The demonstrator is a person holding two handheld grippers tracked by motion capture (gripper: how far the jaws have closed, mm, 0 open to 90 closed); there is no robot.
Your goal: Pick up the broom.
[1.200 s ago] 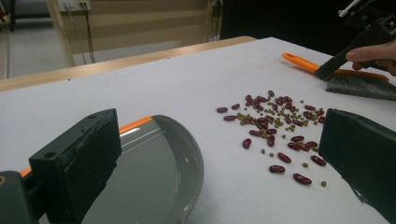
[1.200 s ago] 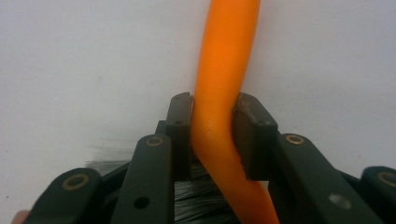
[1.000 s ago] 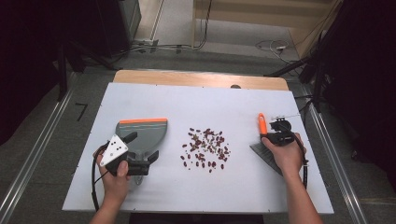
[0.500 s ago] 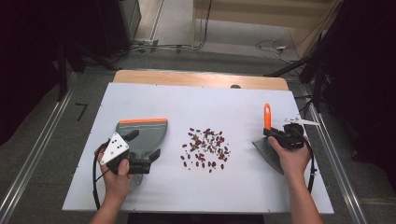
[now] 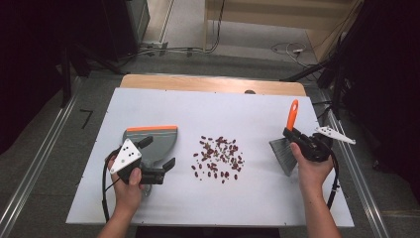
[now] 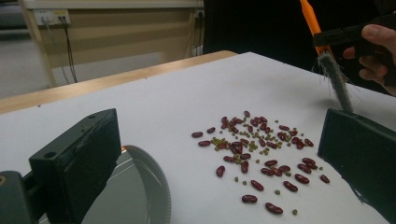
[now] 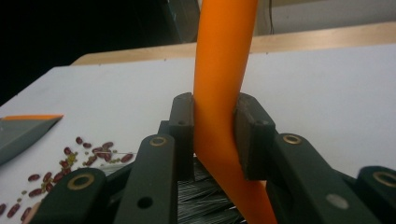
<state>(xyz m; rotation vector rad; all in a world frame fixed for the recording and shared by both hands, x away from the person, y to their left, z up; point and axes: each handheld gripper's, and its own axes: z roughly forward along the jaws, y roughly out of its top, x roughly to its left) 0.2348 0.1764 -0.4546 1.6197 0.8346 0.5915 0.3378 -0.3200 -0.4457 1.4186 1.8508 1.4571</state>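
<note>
A grey dustpan with an orange lip lies on the white table at the left. My left gripper hovers over its handle with the jaws wide apart, open and pressing on nothing. A scatter of red beans and small green ones lies in the table's middle, and the left gripper faces it. At the right, my right gripper is shut on the orange handle of a brush. The grey bristles hang down toward the table, right of the beans.
The table's wooden far edge runs behind the white sheet. Cables trail from each gripper toward the near edge. Dark equipment and floor rails surround the table. Bare table lies in front of and behind the beans.
My right gripper has lifted the brush and carried it to the right, away from the beans, tilting the handle more upright. The left gripper and the dustpan have stayed put.
</note>
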